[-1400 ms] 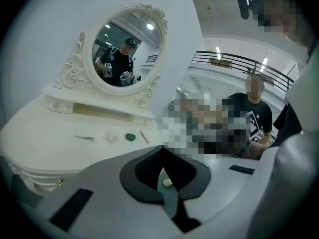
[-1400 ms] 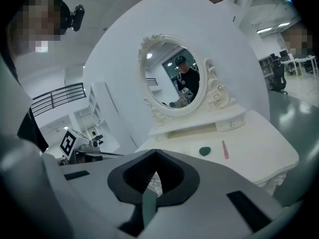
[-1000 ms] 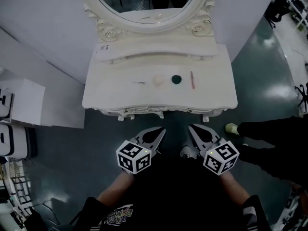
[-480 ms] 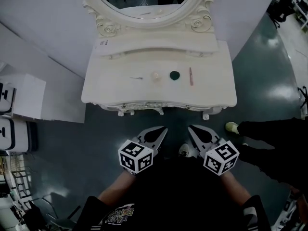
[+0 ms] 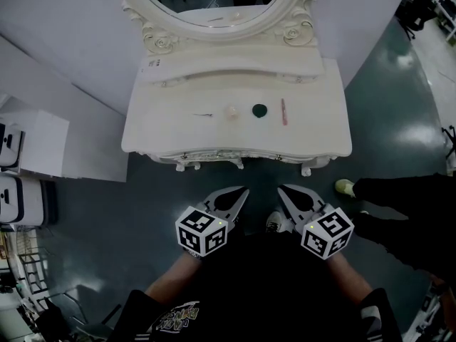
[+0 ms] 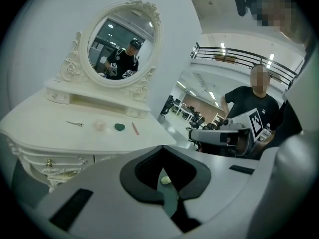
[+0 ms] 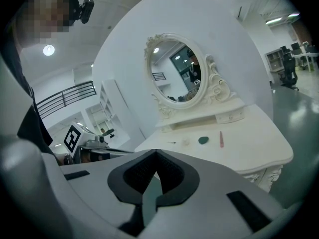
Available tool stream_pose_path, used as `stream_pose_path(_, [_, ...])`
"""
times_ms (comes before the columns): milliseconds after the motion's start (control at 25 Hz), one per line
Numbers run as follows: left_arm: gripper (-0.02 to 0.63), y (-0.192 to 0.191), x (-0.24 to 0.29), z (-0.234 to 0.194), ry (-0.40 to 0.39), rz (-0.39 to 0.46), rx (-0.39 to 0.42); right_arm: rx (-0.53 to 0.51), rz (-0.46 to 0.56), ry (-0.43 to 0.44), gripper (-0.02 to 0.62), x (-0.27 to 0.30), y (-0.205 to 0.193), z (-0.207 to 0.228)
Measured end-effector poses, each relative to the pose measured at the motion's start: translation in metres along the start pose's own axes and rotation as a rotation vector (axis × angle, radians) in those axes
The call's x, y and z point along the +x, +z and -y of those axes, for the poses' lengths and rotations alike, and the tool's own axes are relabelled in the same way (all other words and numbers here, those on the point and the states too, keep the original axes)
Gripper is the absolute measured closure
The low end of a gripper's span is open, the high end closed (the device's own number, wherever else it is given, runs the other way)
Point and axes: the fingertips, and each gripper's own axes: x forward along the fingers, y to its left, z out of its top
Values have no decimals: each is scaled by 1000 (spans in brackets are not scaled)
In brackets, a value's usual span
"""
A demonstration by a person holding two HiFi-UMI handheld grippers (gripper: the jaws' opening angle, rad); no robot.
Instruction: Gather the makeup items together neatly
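Note:
On the white dressing table [image 5: 164,130] several makeup items lie in a row: a thin metal hairpin [image 5: 202,115], a pale pink round piece [image 5: 231,111], a dark green sponge [image 5: 259,110] and a pink pencil [image 5: 283,111]. The same row shows in the left gripper view, from hairpin [image 6: 75,124] to pencil [image 6: 134,128], and in the right gripper view, from hairpin [image 7: 172,143] to pencil [image 7: 221,139]. My left gripper [image 5: 244,190] and right gripper [image 5: 280,189] hang shut and empty close to my body, well short of the table's front edge.
An oval mirror [image 5: 214,6] in an ornate frame stands on a raised shelf at the table's back. White cabinets [image 5: 43,148] stand at the left. Another person's dark-clad leg [image 5: 406,205] and pale shoe [image 5: 343,189] are on the floor at the right.
The table sits slightly higher in the head view than a second ago. Both grippers stay where they were, still shut. The items have not moved.

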Motion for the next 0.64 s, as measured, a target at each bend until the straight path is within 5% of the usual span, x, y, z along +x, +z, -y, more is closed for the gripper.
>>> stream_pose_path(640, [598, -1, -9, 0, 2, 8, -4, 2, -6, 1, 566, 1, -2, -7])
